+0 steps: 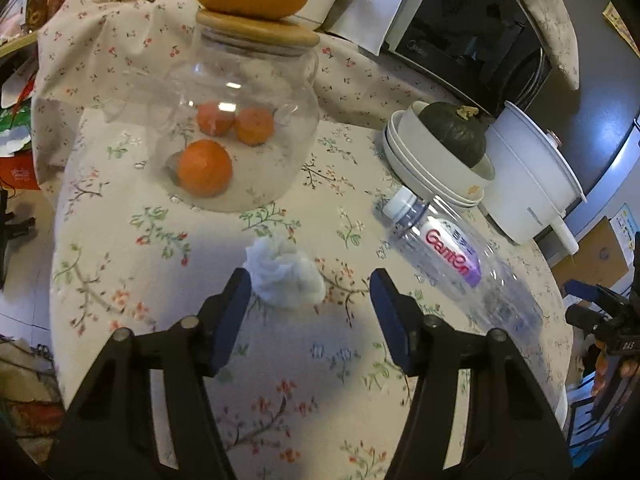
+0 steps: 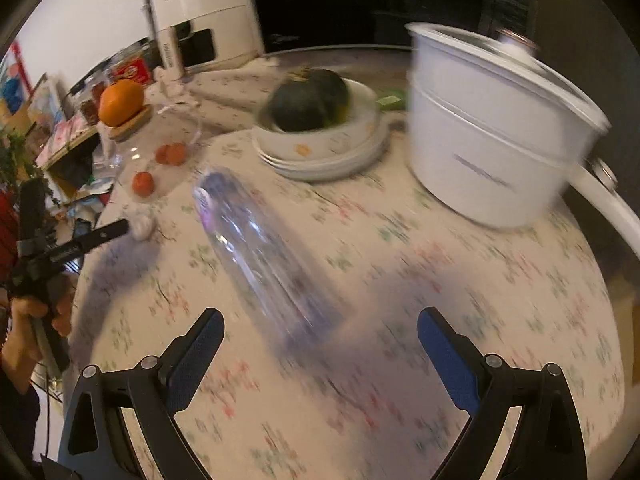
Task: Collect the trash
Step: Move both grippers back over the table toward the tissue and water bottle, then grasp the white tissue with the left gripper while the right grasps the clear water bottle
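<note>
Cluttered kitchen corner, round table [image 1: 328,380] w/ floral cloth, appliances behind. Trash on it: crumpled white tissue [image 1: 285,276] near middle, empty clear plastic bottle [image 1: 452,256] lying on its side, cap end toward the stacked bowls [image 1: 432,168] holding a green squash [image 1: 456,132].

Left tool [image 1: 310,292] points down at the tissue, jaws partly spread w/ nothing between the pads; tissue sits just ahead of the tips, nearer the left-hand finger in its view. Right tool [image 2: 320,328] jaws wide, empty; bottle's base end lies just ahead, roughly centred btw the fingers. Right view is heavily motion-blurred, so exact gap to bottle can't be told.

Judgement: approach step for both, no pickup yet.

Risks:
- Tissue off-centre to the left jaw, so a close could nudge it away or catch only a corner; light wad may slip out on lift.
- Bottle is round, smooth, empty, so a push from one pad prob rolls it toward the bowls or white pot [image 2: 492,136], or off the edge.
- Glass jar [image 1: 236,120] w/ oranges, big orange balanced on the lid, stands near behind the tissue; overshoot could bump it.
- Cloth could snag in jaws and drag.
</note>
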`<state>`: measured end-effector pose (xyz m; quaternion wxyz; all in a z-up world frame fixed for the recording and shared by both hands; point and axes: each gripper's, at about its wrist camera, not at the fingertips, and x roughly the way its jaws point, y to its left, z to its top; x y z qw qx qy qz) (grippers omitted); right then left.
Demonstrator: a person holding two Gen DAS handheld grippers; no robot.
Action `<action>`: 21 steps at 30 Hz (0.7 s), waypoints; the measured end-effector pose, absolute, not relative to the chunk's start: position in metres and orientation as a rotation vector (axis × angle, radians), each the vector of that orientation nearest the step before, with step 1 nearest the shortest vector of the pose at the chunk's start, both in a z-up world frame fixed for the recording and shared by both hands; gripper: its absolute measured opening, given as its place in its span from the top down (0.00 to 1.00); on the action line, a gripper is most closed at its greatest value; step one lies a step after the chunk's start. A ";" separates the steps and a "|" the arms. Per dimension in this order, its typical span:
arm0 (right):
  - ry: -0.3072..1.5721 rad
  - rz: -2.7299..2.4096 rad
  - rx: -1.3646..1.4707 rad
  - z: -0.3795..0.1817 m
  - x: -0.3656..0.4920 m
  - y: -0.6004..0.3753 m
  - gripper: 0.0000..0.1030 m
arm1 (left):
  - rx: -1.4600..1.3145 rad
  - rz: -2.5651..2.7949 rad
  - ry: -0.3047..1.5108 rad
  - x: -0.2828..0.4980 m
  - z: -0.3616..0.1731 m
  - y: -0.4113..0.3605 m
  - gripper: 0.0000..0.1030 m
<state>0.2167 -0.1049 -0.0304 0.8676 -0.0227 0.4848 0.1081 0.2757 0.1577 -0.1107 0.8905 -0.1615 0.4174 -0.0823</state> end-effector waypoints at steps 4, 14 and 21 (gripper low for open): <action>1.012 0.264 -0.099 -0.034 0.236 -0.082 0.04 | -0.358 -0.158 0.869 0.289 -0.119 0.161 0.43; 1.057 0.288 -0.165 -0.051 0.264 -0.047 0.05 | -0.369 -0.127 0.884 0.297 -0.126 0.164 0.65; 1.099 0.277 -0.181 -0.066 0.272 -0.034 0.06 | -0.352 -0.125 0.897 0.290 -0.122 0.164 0.75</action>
